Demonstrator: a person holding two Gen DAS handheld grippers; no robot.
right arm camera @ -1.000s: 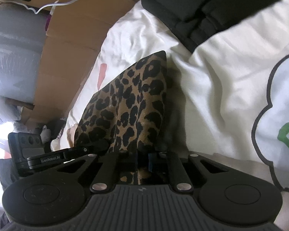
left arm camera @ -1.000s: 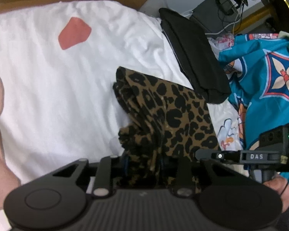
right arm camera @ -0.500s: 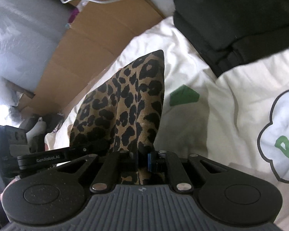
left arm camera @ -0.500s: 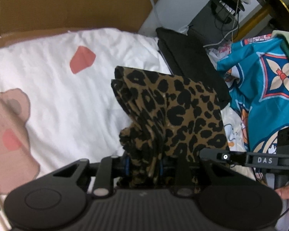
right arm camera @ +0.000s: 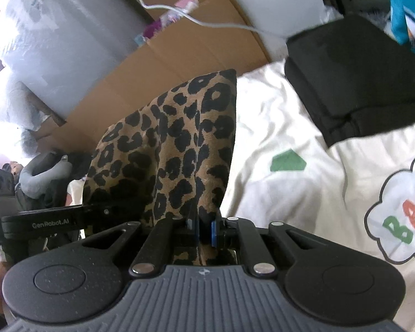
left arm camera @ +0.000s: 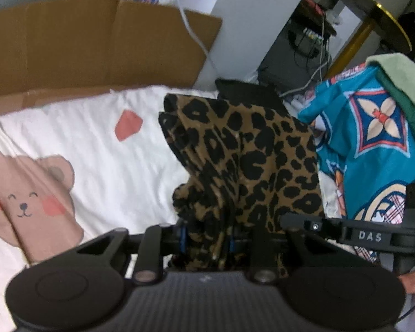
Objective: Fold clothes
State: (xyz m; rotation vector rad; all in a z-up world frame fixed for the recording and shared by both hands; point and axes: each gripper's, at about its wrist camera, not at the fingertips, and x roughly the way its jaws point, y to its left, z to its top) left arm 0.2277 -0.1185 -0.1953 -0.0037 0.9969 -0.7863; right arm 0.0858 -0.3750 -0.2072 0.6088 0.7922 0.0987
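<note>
A leopard-print garment (left arm camera: 243, 160) hangs folded between both grippers, lifted above the white printed bedsheet (left arm camera: 102, 155). My left gripper (left arm camera: 206, 239) is shut on a bunched edge of it. My right gripper (right arm camera: 204, 228) is shut on another edge of the leopard-print garment (right arm camera: 174, 144), which rises to a pointed corner in the right wrist view. The right gripper's body shows at the right of the left wrist view (left arm camera: 368, 235); the left gripper's body shows at the left of the right wrist view (right arm camera: 49, 222).
A folded black garment (right arm camera: 354, 80) lies on the bedsheet (right arm camera: 304, 199) at the far right. A teal patterned cloth (left arm camera: 373, 144) with a green one on top is at the right. A cardboard panel (left arm camera: 83, 47) stands behind the bed, with a white cable across it.
Both grippers have lifted the leopard-print garment higher off the sheet and tilted up; more of the cardboard and room behind shows. Both stay shut on it.
</note>
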